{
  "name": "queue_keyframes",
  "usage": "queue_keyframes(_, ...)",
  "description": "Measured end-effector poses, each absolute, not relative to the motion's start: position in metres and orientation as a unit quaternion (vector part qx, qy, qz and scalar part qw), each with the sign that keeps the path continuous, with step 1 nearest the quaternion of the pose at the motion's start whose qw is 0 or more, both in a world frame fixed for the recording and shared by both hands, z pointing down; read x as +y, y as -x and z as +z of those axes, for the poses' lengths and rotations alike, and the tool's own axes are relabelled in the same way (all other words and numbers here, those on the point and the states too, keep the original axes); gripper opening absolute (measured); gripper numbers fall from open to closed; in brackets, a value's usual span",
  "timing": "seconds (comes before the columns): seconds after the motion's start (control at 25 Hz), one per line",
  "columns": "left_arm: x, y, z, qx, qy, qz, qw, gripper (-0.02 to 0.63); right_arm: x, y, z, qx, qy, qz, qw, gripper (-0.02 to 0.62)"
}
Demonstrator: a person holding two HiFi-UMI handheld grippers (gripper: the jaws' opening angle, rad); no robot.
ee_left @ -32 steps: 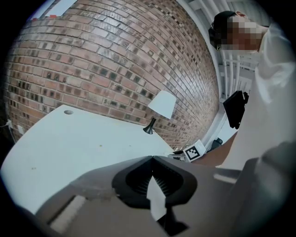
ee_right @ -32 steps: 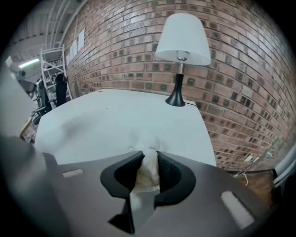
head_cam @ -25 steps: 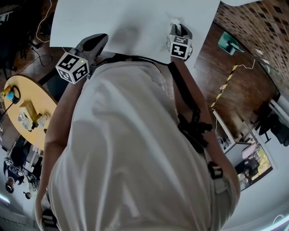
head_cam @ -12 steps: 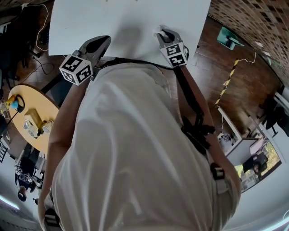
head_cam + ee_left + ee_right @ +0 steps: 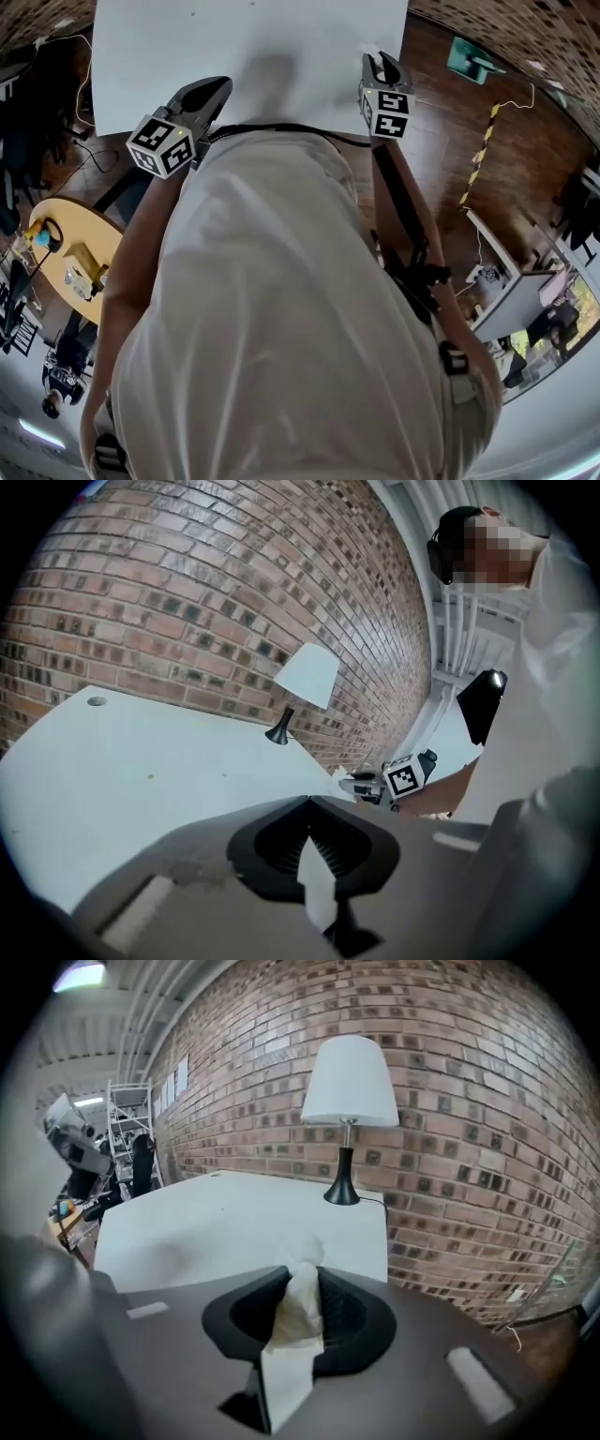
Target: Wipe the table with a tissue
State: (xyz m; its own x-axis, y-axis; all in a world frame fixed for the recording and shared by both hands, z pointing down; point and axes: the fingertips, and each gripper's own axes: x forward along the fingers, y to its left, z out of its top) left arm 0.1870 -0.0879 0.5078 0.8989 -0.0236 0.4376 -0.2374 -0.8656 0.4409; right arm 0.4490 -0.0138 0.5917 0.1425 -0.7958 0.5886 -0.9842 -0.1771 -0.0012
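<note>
A crumpled white tissue [image 5: 298,1309] is pinched between the dark jaws of my right gripper [image 5: 302,1274], which is shut on it. The tissue's top bunches out past the fingertips and a flat tail hangs down behind them. In the head view, the right gripper [image 5: 382,62] is over the right front corner of the white table [image 5: 187,47], seemingly a little above it. My left gripper [image 5: 210,87] hovers at the table's front edge, left of my torso. Its jaws [image 5: 307,801] are shut with nothing held. The left gripper view also shows the right gripper [image 5: 375,785] at the table's edge.
A white-shaded lamp [image 5: 349,1101] on a black stem stands at the table's far side against the brick wall [image 5: 469,1101]. A round yellow table [image 5: 56,253] with small items stands to the left on the wooden floor. My torso hides the space just in front of the table.
The right gripper, with the tissue, swung first left along the table's front, then back right to the corner and lifted slightly. The left gripper barely shifted in view.
</note>
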Motion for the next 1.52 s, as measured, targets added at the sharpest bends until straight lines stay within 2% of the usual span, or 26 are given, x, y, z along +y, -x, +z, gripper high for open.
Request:
queue_keyframes(0.24, -0.077, -0.209, 0.505, -0.070, -0.943, 0.216, 0.243, 0.006, 0.012, -0.445, 0.638, -0.599, -0.698, 0.288, 0.266, 0.084)
queue_keyframes(0.52, -0.075, -0.196, 0.504, -0.101, -0.939, 0.222, 0.244, 0.006, -0.026, -0.367, 0.645, -0.688, -0.619, 0.246, 0.288, 0.081)
queue_keyframes(0.84, -0.074, -0.201, 0.508, -0.110, -0.936, 0.217, 0.253, 0.006, -0.010, -0.273, 0.643, -0.814, -0.430, 0.217, 0.326, 0.084)
queue_keyframes(0.96, -0.076, -0.205, 0.508, -0.104, -0.938, 0.210, 0.255, 0.006, 0.003, -0.296, 0.644, -0.784, -0.480, 0.224, 0.324, 0.083)
queue_keyframes(1.24, -0.085, -0.199, 0.511, -0.092, -0.939, 0.199, 0.267, 0.006, 0.020, -0.420, 0.642, -0.609, -0.679, 0.250, 0.324, 0.084)
queue_keyframes(1.52, -0.115, -0.167, 0.519, -0.090, -0.939, 0.184, 0.278, 0.006, 0.020, -0.480, 0.611, -0.510, -0.787, 0.284, 0.200, 0.085)
